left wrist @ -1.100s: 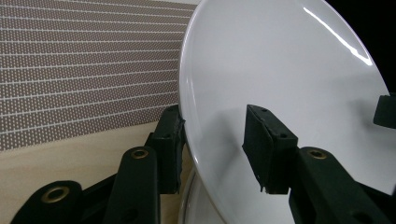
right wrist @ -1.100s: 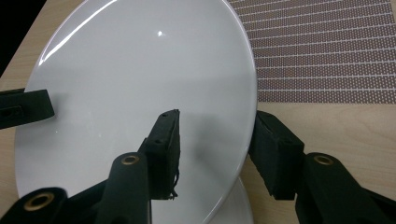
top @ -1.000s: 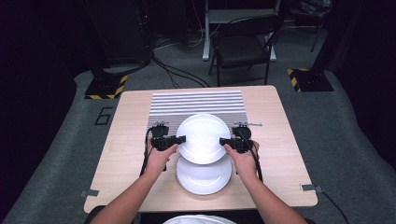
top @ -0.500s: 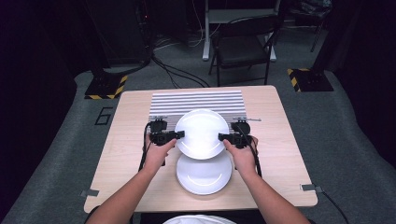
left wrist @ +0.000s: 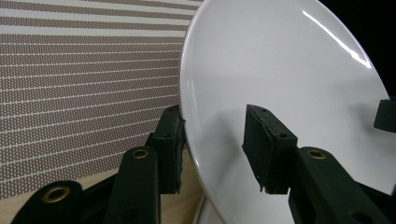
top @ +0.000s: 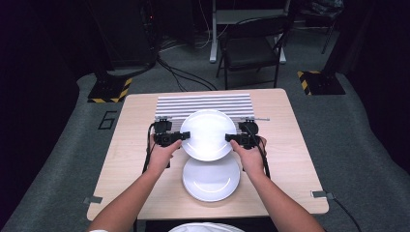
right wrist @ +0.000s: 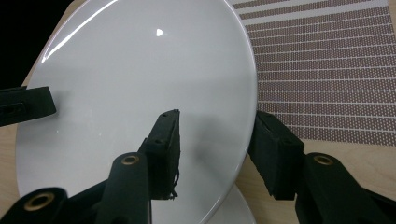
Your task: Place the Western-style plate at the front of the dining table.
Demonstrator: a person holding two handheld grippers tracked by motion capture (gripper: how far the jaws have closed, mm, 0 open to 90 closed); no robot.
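Observation:
A white plate (top: 208,134) hangs tilted above the table, held by both rims. My left gripper (top: 185,137) is shut on its left rim, one jaw under and one over the edge. My right gripper (top: 230,139) is shut on the right rim the same way. In the left gripper view the plate (left wrist: 280,70) runs between the jaws of the left gripper (left wrist: 215,126). In the right gripper view the plate (right wrist: 140,84) sits between the jaws of the right gripper (right wrist: 217,123). A second white plate (top: 211,181) lies flat on the table just below, nearer the person.
A grey-and-white striped mat (top: 203,103) covers the back middle of the wooden table (top: 290,159), just beyond the held plate. A folding chair (top: 251,48) stands on the floor past the far edge. Cables trail from both grippers along the forearms.
The held plate and both grippers have drifted slightly away from the person, toward the striped mat. Both grips are unchanged.

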